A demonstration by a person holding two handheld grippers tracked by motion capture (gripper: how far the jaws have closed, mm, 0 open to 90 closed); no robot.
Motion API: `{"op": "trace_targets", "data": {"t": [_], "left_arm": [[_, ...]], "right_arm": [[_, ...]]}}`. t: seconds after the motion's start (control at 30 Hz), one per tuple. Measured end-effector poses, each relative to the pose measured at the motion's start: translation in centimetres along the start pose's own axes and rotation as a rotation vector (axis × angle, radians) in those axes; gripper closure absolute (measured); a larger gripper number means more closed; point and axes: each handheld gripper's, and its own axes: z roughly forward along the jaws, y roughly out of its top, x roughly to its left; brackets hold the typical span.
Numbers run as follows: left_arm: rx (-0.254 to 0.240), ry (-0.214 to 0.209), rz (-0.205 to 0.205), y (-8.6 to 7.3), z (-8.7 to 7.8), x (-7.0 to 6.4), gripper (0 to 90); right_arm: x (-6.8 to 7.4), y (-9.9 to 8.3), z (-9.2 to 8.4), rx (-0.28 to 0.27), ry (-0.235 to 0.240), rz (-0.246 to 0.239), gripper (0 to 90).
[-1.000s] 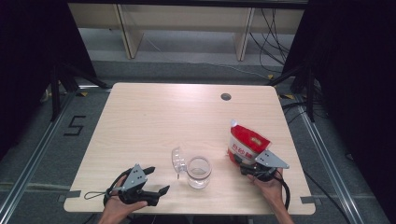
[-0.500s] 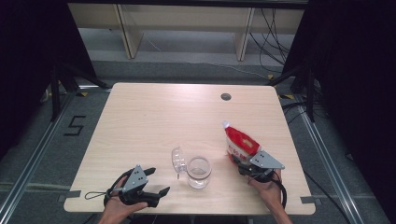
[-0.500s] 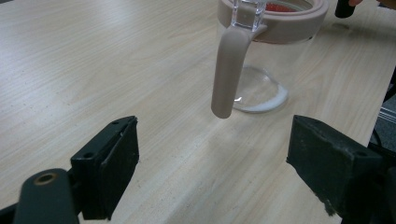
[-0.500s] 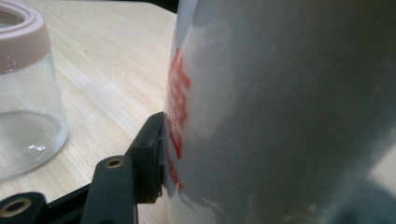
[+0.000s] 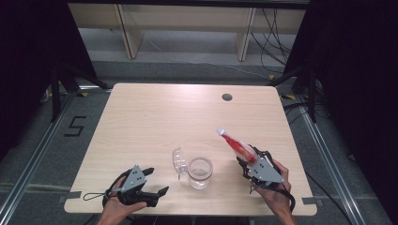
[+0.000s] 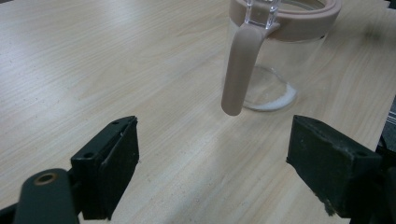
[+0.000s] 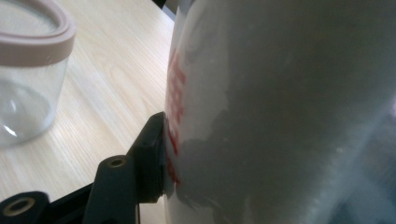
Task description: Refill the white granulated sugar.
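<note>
Left gripper resting low left of the jar, jaws wide apart, right gripper raised right of the jar, jaws just closed onto a pouch

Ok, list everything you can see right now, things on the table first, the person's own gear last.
glass jar: one, clear with a tan rim, front middle of the table, hinged lid swung open on its left
pouch: one, white and red, held above the table's right front
cable hole: one, dark, far right of the table
shelving: one unit, pale, beyond the table
left gripper: one, black, open, front left
right gripper: one, black, jaws have just been closing, clamped on the pouch
</note>
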Motion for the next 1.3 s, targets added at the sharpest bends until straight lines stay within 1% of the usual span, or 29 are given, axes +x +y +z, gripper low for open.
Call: {"op": "trace_targets", "data": {"t": [0.03, 0.07, 0.1, 0.13, 0.17, 0.2, 0.27, 0.33, 0.4, 0.43, 0.5, 0.53, 0.57, 0.6, 0.63, 0.67, 0.7, 0.73, 0.77, 0.8, 0.83, 0.93, 0.97, 1.03, 1.07, 1.13, 1.2, 1.23, 1.3], "left_arm": [[0.0, 0.0, 0.0, 0.0, 0.0, 0.0, 16.2], [-0.003, 0.001, -0.011, 0.0, 0.0, -0.1, 16.2], [-0.004, -0.005, 0.003, 0.0, 0.0, 0.0, 16.2], [-0.003, -0.004, 0.004, 0.0, 0.0, 0.0, 16.2], [-0.011, -0.003, -0.006, 0.0, 0.1, 0.0, 16.2], [-0.002, -0.001, -0.001, 0.0, 0.0, 0.0, 16.3], [-0.005, 0.005, 0.009, 0.0, 0.0, 0.0, 16.3], [0.002, 0.008, 0.011, 0.0, 0.0, 0.0, 16.2], [-0.006, 0.005, 0.003, -0.1, 0.0, -0.1, 16.3], [-0.006, 0.005, 0.003, -0.1, 0.0, -0.1, 16.3], [-0.005, 0.005, 0.008, -0.1, 0.1, -0.1, 16.2], [-0.009, 0.003, 0.007, -0.1, 0.1, 0.0, 16.3], [-0.013, 0.004, -0.002, -0.1, 0.1, -0.1, 16.3], [-0.008, 0.001, 0.008, -0.1, 0.1, 0.0, 16.3], [-0.008, 0.001, 0.008, -0.1, 0.1, 0.0, 16.3], [-0.007, 0.002, -0.022, -0.2, 0.2, -0.2, 16.3], [-0.007, 0.002, -0.022, -0.2, 0.2, -0.2, 16.3], [-0.006, 0.004, -0.016, -0.2, 0.2, -0.1, 16.3], [-0.006, 0.004, -0.016, -0.2, 0.2, -0.1, 16.2], [-0.006, 0.004, -0.016, -0.2, 0.2, -0.1, 16.2], [-0.006, 0.004, -0.016, -0.2, 0.2, -0.1, 16.3], [-0.007, 0.002, -0.022, -0.2, 0.2, -0.2, 16.3], [-0.007, 0.002, -0.021, -0.2, 0.2, -0.2, 16.2], [-0.007, 0.003, -0.021, -0.2, 0.2, -0.2, 16.3], [-0.007, 0.005, -0.012, -0.2, 0.2, -0.1, 16.3], [0.005, 0.004, -0.009, -0.2, 0.2, 0.0, 16.3], [0.0, 0.004, -0.012, -0.2, 0.2, -0.1, 16.3], [0.0, 0.004, -0.012, -0.2, 0.2, -0.1, 16.3], [0.0, 0.008, -0.016, -0.2, 0.2, -0.1, 16.2]], "right_arm": [[0.0, 0.0, 0.0, 0.0, 0.0, 0.0, 45.4], [0.2, 0.4, -0.5, 0.002, -0.002, -0.04, 45.5], [0.2, 0.4, -0.5, 0.002, -0.002, -0.04, 45.5], [0.5, 0.8, -0.9, 0.013, -0.012, -0.09, 45.5], [0.5, 0.8, -0.9, 0.013, -0.012, -0.09, 45.5], [0.8, 1.0, -1.3, 0.023, -0.015, -0.124, 45.5], [0.9, 1.0, -1.5, 0.027, -0.016, -0.137, 45.6], [1.3, 1.3, -1.9, 0.035, -0.024, -0.192, 45.6], [1.8, 1.5, -2.3, 0.053, -0.033, -0.279, 45.7], [1.8, 1.5, -2.3, 0.053, -0.033, -0.279, 45.7], [2.1, 1.7, -2.5, 0.066, -0.044, -0.325, 45.7], [2.3, 1.9, -2.6, 0.084, -0.052, -0.369, 45.7], [2.3, 1.9, -2.6, 0.084, -0.052, -0.369, 45.7], [2.6, 2.1, -2.7, 0.093, -0.077, -0.454, 45.8], [2.6, 2.1, -2.7, 0.093, -0.077, -0.454, 45.8], [3.0, 2.3, -2.7, 0.1, -0.087, -0.5, 45.8], [3.0, 2.3, -2.7, 0.1, -0.087, -0.5, 45.8], [3.2, 2.4, -2.8, 0.099, -0.092, -0.554, 45.9], [3.2, 2.4, -2.8, 0.099, -0.092, -0.554, 45.9], [3.4, 2.5, -2.8, 0.098, -0.103, -0.603, 46.0], [3.4, 2.5, -2.8, 0.098, -0.103, -0.603, 46.0], [3.9, 2.9, -3.0, 0.136, -0.138, -0.725, 46.1], [4.0, 2.8, -3.1, 0.135, -0.132, -0.698, 46.1], [4.1, 2.8, -3.2, 0.142, -0.143, -0.705, 46.2], [4.0, 2.8, -3.2, 0.147, -0.152, -0.765, 46.2], [4.1, 2.8, -3.2, 0.158, -0.156, -0.774, 46.2], [3.8, 2.9, -3.3, 0.155, -0.154, -0.817, 46.3], [3.8, 2.9, -3.3, 0.155, -0.154, -0.817, 46.3], [3.7, 3.3, -3.4, 0.173, -0.159, -0.914, 46.4]]}}
